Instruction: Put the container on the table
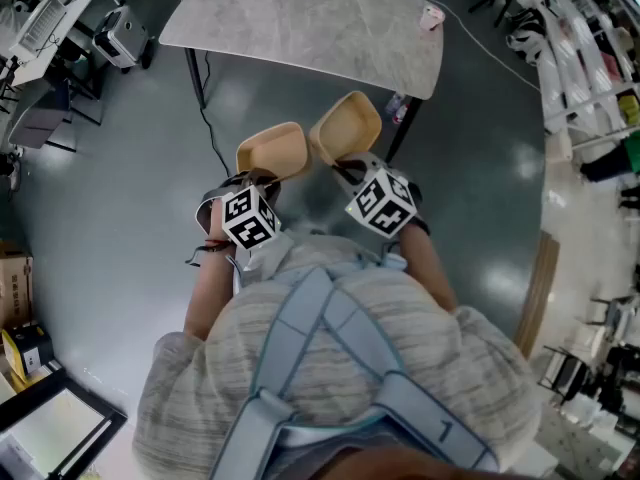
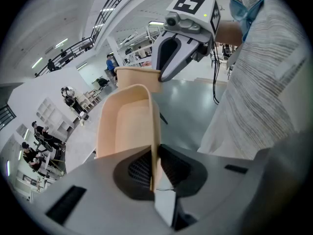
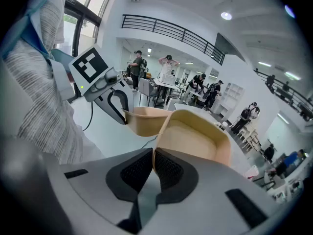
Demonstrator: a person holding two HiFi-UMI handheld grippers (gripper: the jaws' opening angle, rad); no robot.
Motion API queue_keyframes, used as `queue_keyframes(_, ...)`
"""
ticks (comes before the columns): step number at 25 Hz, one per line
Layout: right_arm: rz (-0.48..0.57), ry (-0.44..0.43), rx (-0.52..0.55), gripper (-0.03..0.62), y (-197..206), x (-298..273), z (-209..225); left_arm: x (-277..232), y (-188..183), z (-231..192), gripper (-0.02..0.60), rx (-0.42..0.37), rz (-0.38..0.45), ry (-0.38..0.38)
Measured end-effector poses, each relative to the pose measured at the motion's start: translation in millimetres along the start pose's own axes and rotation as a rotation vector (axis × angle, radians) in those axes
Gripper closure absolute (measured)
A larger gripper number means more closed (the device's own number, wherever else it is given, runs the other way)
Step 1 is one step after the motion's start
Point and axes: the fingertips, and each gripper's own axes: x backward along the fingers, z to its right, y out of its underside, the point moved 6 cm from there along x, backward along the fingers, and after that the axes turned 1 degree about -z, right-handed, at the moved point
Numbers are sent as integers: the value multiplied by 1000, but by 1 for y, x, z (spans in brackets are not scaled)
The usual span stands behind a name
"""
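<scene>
I hold two tan, shallow plastic containers over the grey floor, short of the grey-topped table (image 1: pixel 300 23). My left gripper (image 1: pixel 262 180) is shut on the wall of the left container (image 1: pixel 272 151). My right gripper (image 1: pixel 348 168) is shut on the wall of the right container (image 1: pixel 347 126). In the left gripper view the left gripper (image 2: pixel 154 168) pinches its container (image 2: pixel 124 126) by the rim, with the other gripper (image 2: pixel 166 65) beyond. In the right gripper view the right gripper (image 3: pixel 153 168) clamps its container (image 3: pixel 195 138), and the second container (image 3: pixel 144 120) hangs behind it. Both containers look empty.
A small pink object (image 1: pixel 432 15) and a white cable lie on the table's far right corner. Dark table legs (image 1: pixel 198 76) stand below its near edge. Desks with equipment (image 1: pixel 60 28) are at the left, racks (image 1: pixel 590 78) at the right, a cardboard box (image 1: pixel 14 288) by the left edge.
</scene>
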Motion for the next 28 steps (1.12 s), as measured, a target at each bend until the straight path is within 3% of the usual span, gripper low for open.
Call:
queue_keyframes(14,-2,-1,-15,571,3,4,3,-2,-6,0,548,24,20,14)
queue_keyframes(28,124,28,-84,571,3,16,22,-5,-19,-7,548,66,43,4)
